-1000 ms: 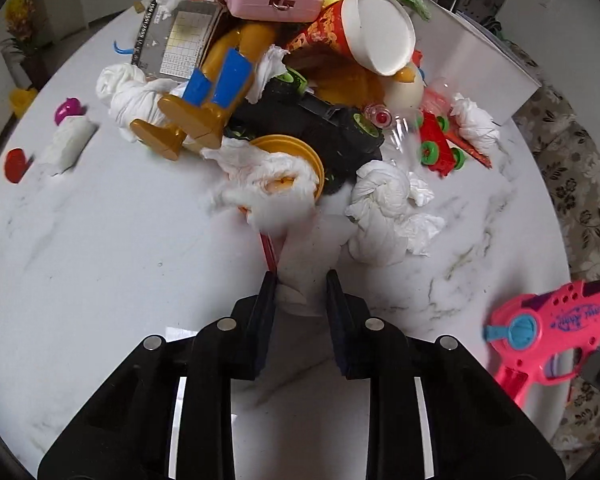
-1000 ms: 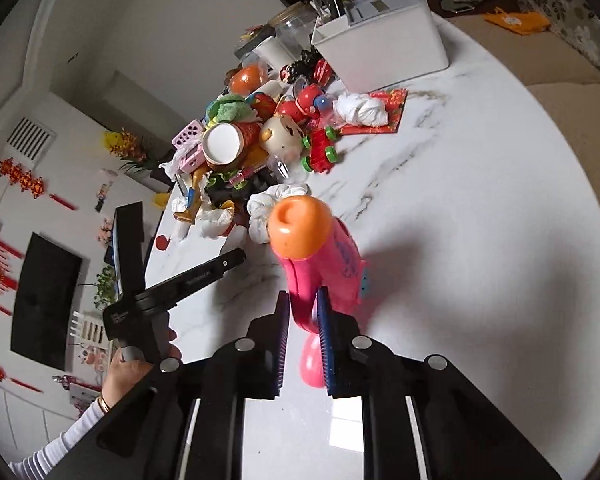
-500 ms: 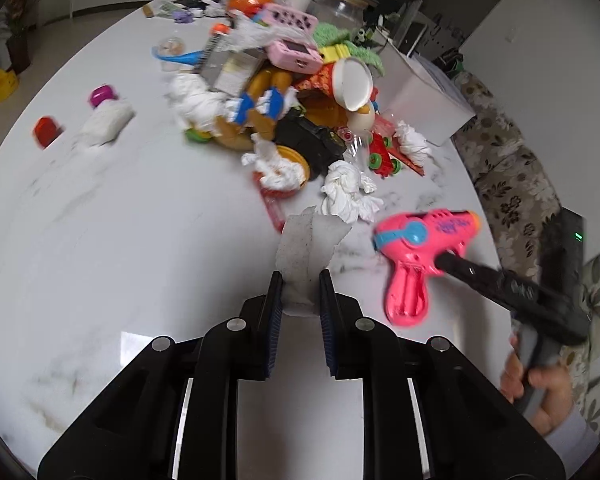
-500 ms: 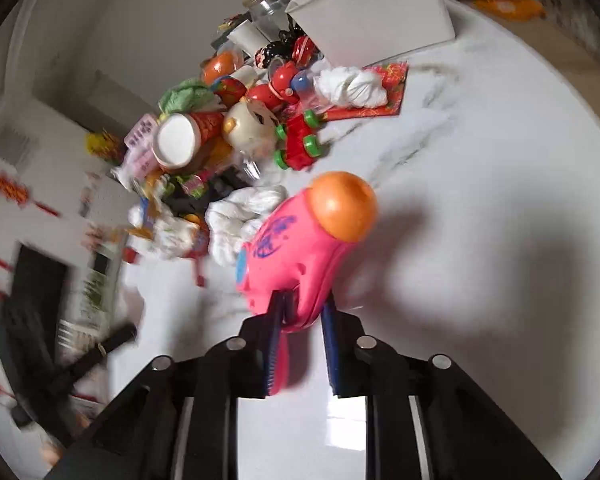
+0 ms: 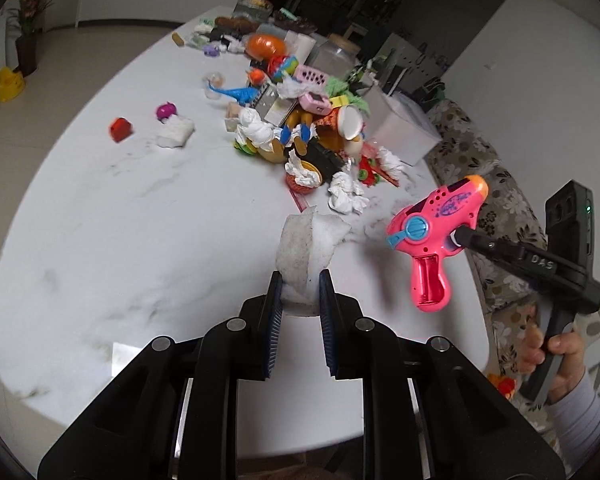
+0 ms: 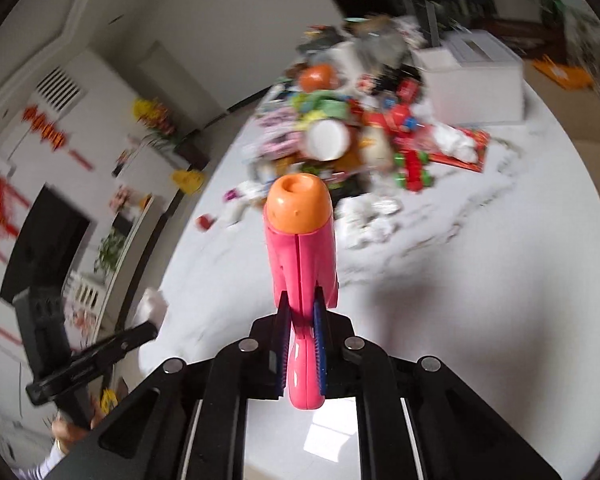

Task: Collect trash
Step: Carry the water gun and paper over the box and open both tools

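Left hand-held gripper (image 5: 299, 280): clamped on a white tissue (image 5: 306, 246), lifted above the surface (image 5: 140, 220).
Right hand-held gripper (image 6: 300, 312): clamped on the pink toy gun (image 6: 302, 256).

You have a white rectangular plastic box (image 5: 400, 130) on the white marble table (image 5: 120, 240), beside mixed toys.

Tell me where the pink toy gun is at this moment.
The toy gun is off the table, held in the right gripper. In the left wrist view it hangs on the right, beside the tissue in the left gripper.
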The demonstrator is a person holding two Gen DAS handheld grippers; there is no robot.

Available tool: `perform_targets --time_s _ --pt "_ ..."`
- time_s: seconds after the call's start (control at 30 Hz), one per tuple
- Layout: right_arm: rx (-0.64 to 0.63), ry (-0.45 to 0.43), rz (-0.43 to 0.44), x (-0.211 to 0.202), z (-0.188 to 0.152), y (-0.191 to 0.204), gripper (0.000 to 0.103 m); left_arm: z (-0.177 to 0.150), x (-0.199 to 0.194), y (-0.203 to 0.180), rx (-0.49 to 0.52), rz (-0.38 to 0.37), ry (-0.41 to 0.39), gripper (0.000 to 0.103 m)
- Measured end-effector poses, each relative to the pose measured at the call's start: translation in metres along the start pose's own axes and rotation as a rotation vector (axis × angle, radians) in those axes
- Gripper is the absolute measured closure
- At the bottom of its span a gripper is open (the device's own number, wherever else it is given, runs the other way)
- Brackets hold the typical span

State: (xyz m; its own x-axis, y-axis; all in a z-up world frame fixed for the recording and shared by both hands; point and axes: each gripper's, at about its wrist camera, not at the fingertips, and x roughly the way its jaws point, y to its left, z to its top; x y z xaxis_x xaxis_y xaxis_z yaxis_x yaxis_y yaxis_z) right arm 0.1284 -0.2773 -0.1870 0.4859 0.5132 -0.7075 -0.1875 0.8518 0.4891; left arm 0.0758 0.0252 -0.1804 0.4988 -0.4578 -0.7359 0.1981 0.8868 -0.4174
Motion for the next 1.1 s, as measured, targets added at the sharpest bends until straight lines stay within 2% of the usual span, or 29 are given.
perform_targets --time_s 0.13,0.27,0.4,0.5,0.6,0.73,0.9,1.0,1.03,1.07,1.1 --pt "-0.068 0.029 0.017 -0.018 -0.037 0.047 0.093 -0.037 -0.040 0.015 0.022 0.028 0.018 0.085" --pt "-0.061 0.092 0.052 -0.020 -0.089 0.081 0.093 -0.090 -0.065 0.044 -0.012 0.075 0.104 0.085" --pt "0.014 0.194 0.070 -0.001 -0.152 0.101 0.093 -0.145 -0.073 0.074 -0.040 0.155 0.202 0.086" --pt "0.090 0.264 0.085 0.022 -0.196 0.106 0.093 -0.182 -0.062 0.094 -0.063 0.193 0.287 0.085" --pt "0.160 0.324 0.078 0.046 -0.237 0.105 0.093 -0.219 -0.039 0.113 -0.068 0.222 0.372 0.085" --pt "0.259 0.386 0.006 0.092 -0.293 0.084 0.093 -0.261 0.010 0.138 -0.092 0.233 0.486 0.085" --pt "0.359 0.457 -0.118 0.162 -0.349 0.038 0.093 -0.307 0.090 0.166 -0.114 0.238 0.624 0.086" --pt "0.429 0.474 -0.157 0.199 -0.370 0.010 0.092 -0.330 0.133 0.181 -0.110 0.282 0.690 0.081" --pt "0.438 0.472 -0.171 0.205 -0.375 0.004 0.087 -0.336 0.148 0.187 -0.116 0.305 0.725 0.072" --pt "0.437 0.474 -0.208 0.213 -0.377 -0.002 0.067 -0.339 0.157 0.191 -0.121 0.314 0.746 0.058" --pt "0.443 0.477 -0.239 0.220 -0.380 -0.008 0.055 -0.342 0.166 0.196 -0.123 0.331 0.765 0.051"
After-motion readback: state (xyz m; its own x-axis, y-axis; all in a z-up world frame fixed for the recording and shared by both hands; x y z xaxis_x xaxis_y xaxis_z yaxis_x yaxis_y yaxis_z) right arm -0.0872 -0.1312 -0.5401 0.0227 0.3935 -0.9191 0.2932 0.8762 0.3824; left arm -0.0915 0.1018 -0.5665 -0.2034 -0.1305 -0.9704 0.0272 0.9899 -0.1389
